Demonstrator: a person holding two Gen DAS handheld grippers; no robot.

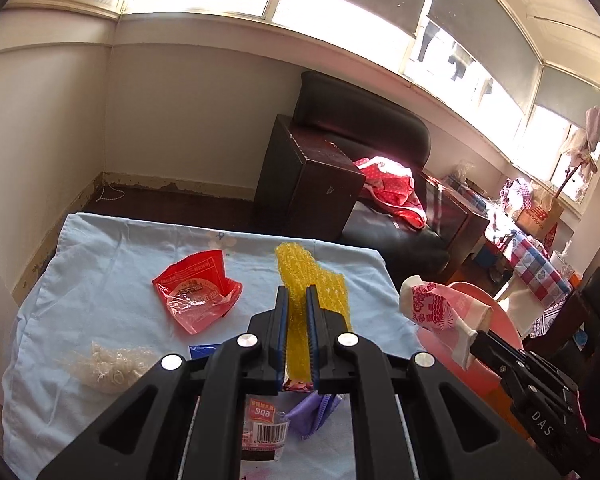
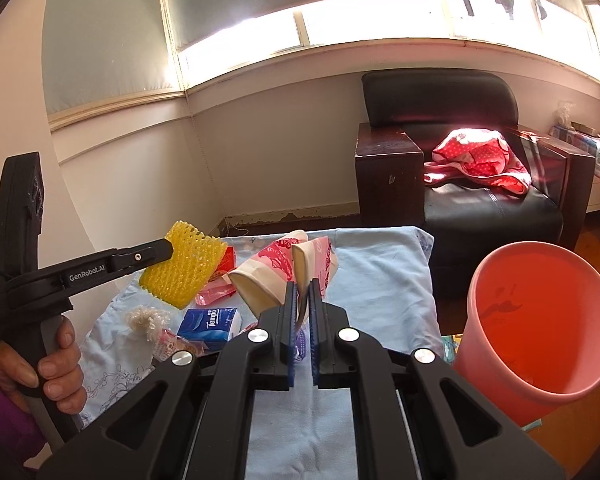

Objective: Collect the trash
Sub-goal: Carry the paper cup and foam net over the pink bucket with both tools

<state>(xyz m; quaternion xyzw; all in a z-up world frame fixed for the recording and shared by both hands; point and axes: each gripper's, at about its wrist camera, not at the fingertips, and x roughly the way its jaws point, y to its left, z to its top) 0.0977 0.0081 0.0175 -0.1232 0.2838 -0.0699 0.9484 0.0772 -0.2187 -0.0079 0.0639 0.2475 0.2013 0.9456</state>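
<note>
My left gripper [image 1: 297,293] is shut on a yellow foam net [image 1: 314,280], held up above the table; in the right wrist view the yellow foam net [image 2: 184,272] hangs from the left gripper [image 2: 171,249] at the left. My right gripper [image 2: 302,292] is shut on a crushed paper cup [image 2: 260,280] with a red pattern, beside the open pink bin [image 2: 540,320]. In the left wrist view the paper cup [image 1: 436,308] sticks out of the right gripper [image 1: 476,338] in front of the pink bin [image 1: 504,324].
On the light blue tablecloth [image 1: 100,260] lie a red wrapper [image 1: 198,292], a whitish foam net [image 1: 108,364], a blue tissue pack [image 2: 212,322], a purple scrap [image 1: 312,416] and a clear labelled wrapper [image 1: 266,428]. A black armchair [image 1: 360,160] stands behind the table. A person's hand [image 2: 56,360] grips the left handle.
</note>
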